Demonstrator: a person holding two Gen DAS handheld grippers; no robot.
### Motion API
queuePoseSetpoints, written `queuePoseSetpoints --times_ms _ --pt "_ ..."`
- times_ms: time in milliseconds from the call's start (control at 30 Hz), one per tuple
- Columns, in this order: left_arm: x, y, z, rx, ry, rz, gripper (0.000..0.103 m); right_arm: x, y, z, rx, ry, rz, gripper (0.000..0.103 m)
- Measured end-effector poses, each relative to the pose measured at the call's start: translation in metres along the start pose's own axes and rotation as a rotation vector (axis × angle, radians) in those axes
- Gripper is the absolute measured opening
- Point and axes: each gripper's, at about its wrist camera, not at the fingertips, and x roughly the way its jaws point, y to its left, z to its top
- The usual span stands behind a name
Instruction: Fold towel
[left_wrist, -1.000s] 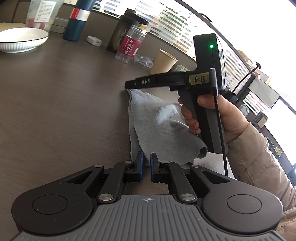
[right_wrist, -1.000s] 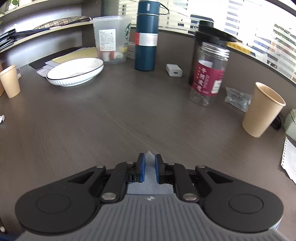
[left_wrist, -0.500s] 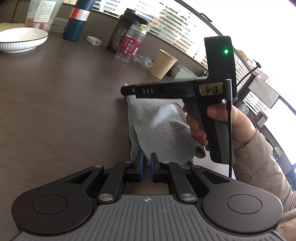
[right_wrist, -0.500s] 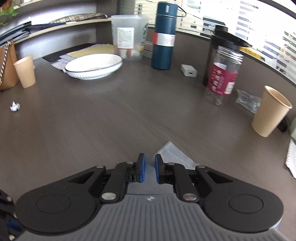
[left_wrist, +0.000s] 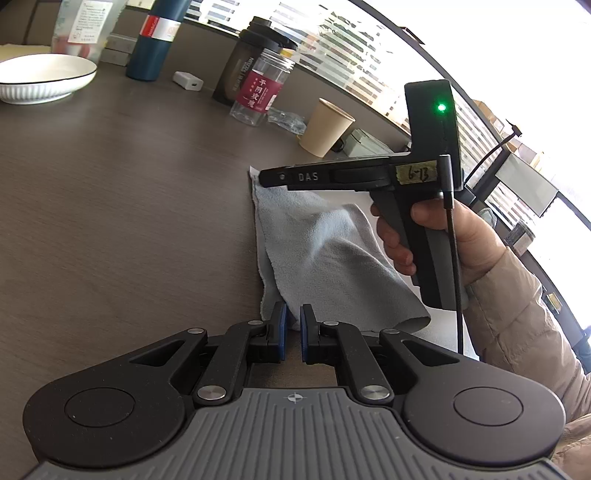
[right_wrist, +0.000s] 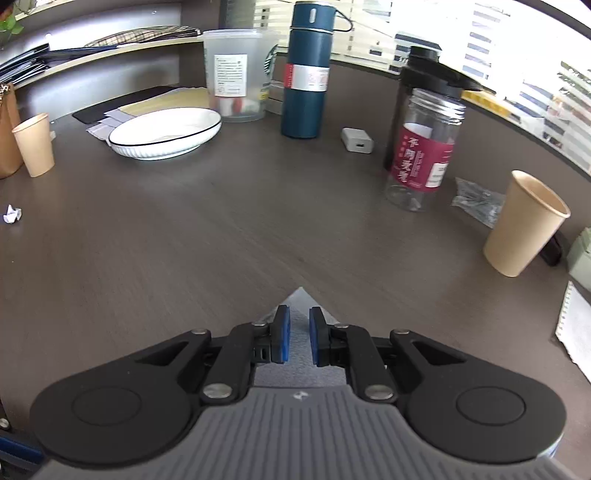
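Both tongs pinch the gray towel (left_wrist: 332, 254). The left tongs (left_wrist: 291, 334) grip its near edge at 6 o'clock. The right tongs (right_wrist: 299, 336) hold a corner over the counter (right_wrist: 221, 240).

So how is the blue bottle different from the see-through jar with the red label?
The blue bottle is solid-coloured, so nothing inside shows; the clear jar lets you see through it. The blue bottle has a lid with a loop handle on top, while the clear jar shows no lid. The bottle's label is white and red, the jar's dark red. Both stand upright on the table.
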Motion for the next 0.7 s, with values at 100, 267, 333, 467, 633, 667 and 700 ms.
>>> queuePoseSetpoints --times_ms 100,267,333,467,633,667,700 --pt "0.0 0.0 0.0 0.001 0.0 -0.002 0.011 0.001 -0.002 -0.001 0.004 -0.001 0.017 0.005" --pt "-0.001 0.0 0.0 0.002 0.001 -0.003 0.011 -0.001 -0.003 0.0 0.017 -0.017 0.016 0.001" --pt "-0.002 0.0 0.0 0.002 0.001 -0.003 0.011 -0.003 -0.003 0.001 0.02 -0.029 0.017 0.001" --pt "-0.002 -0.001 -0.001 0.002 0.001 -0.003 0.011 -0.008 -0.004 0.005 0.021 -0.048 0.018 0.001" --pt "-0.001 -0.001 -0.001 0.001 0.001 -0.003 0.011 -0.008 -0.004 0.007 0.015 -0.038 0.019 0.011" --pt "-0.001 -0.001 -0.001 0.001 0.001 -0.003 0.011 -0.007 -0.004 0.007 0.013 -0.035 0.017 0.011" --pt "-0.001 -0.001 -0.001 0.002 0.001 -0.003 0.011 -0.006 -0.005 0.006 0.014 -0.032 0.015 0.011"
